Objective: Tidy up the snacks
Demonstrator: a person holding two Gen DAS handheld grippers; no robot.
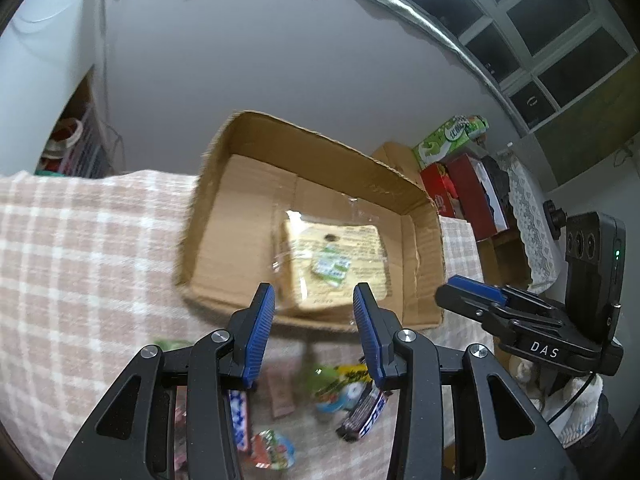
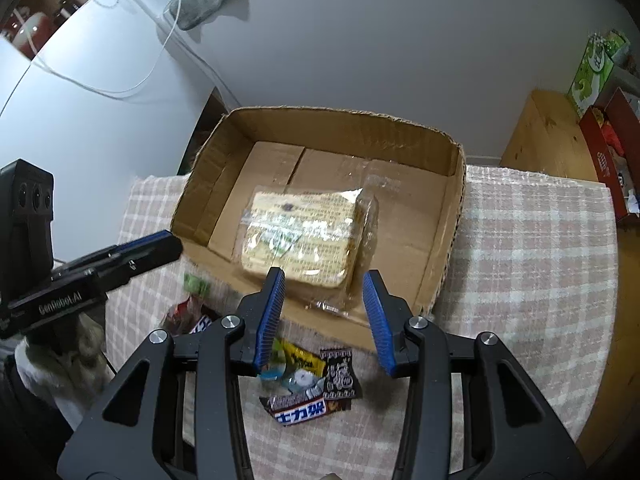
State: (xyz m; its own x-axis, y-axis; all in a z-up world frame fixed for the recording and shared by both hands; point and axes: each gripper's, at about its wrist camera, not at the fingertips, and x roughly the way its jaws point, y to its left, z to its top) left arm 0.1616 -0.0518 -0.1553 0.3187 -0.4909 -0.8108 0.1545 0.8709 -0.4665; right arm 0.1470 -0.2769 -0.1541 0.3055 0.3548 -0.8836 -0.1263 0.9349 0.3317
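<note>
- Left gripper: jaws spread, nothing between the pads.
- Right gripper: jaws spread, empty.
- Below both, small snack packets lie on the checked tablecloth.
- Beyond, a wrapped bread pack lies inside the cardboard box.

Checked tablecloth carries cardboard box and loose snack packets.

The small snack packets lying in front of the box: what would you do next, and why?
Probably lower the right gripper, whose jaws stand open and empty, onto the small packets beneath it. Only the wrapped bread lies in the cardboard box so far.
</note>
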